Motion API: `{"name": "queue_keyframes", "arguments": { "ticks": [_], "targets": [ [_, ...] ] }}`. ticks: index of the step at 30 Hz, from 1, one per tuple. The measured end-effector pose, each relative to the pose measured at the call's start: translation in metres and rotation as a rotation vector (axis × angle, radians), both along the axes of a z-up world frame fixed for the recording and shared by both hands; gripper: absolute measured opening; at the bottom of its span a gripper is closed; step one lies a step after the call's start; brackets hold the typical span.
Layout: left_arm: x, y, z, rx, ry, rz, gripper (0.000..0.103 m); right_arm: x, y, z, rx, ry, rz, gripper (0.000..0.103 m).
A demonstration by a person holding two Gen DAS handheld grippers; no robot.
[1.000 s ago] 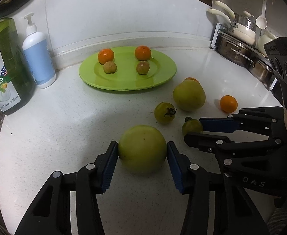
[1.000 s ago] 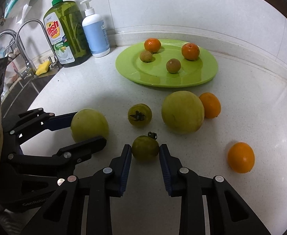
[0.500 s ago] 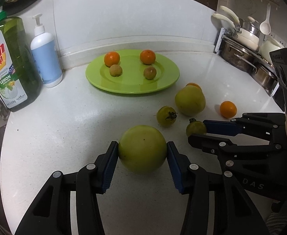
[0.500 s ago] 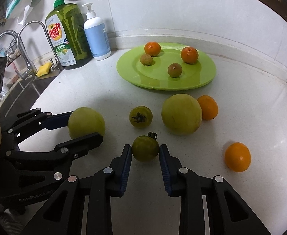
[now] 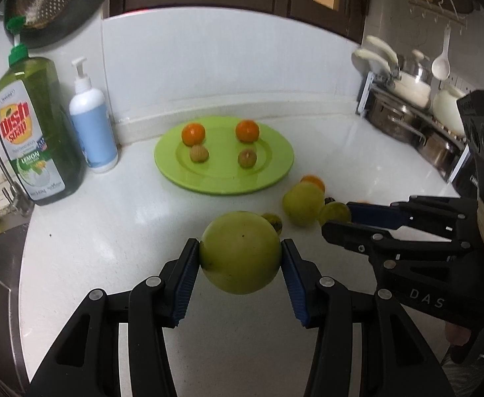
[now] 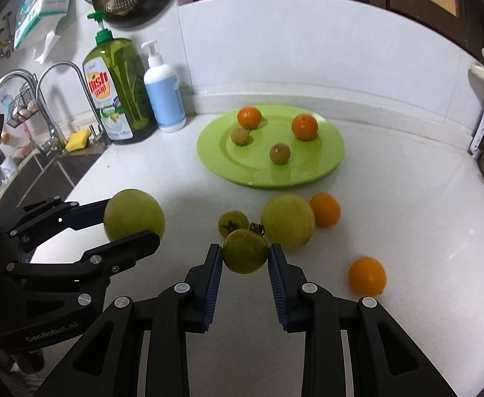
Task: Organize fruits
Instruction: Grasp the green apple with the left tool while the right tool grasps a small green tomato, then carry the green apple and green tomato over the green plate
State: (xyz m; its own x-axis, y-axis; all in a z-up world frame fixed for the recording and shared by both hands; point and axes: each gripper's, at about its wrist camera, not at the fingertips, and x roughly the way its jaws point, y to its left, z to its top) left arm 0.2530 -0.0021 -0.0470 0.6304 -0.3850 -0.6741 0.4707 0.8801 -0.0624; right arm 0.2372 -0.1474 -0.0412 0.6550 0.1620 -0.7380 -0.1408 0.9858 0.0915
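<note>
A large green fruit [image 5: 240, 252] is clamped between the pads of the left hand-held gripper [image 5: 240, 258], raised off the white worktop [image 5: 109, 231]. A small green tomato [image 6: 245, 250] is gripped by the right hand-held gripper [image 6: 245, 258], also lifted. Two oranges and two small brown fruits are seen on the green plate [image 6: 328, 165] beyond.

Lime-green plate [image 6: 336, 152], orange mandarins [image 6: 304, 127], yellow-green fruit [image 5: 240, 251], blue-padded black claw [image 5: 240, 258], white countertop [image 6: 407, 218].
</note>
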Motion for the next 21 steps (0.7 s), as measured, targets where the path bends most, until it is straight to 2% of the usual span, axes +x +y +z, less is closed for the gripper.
{"name": "queue_keyframes", "arguments": {
  "ticks": [11,21],
  "targets": [
    [0.019,-0.010,0.028,-0.009,-0.069,0.012,0.049,0.020,-0.008,0.028,-0.003,-0.056,-0.018,0.030],
    [0.055,-0.024,0.045,-0.020,-0.080,0.008,0.049,0.054,-0.021,0.046,-0.002,-0.091,-0.041,0.030]
  ]
}}
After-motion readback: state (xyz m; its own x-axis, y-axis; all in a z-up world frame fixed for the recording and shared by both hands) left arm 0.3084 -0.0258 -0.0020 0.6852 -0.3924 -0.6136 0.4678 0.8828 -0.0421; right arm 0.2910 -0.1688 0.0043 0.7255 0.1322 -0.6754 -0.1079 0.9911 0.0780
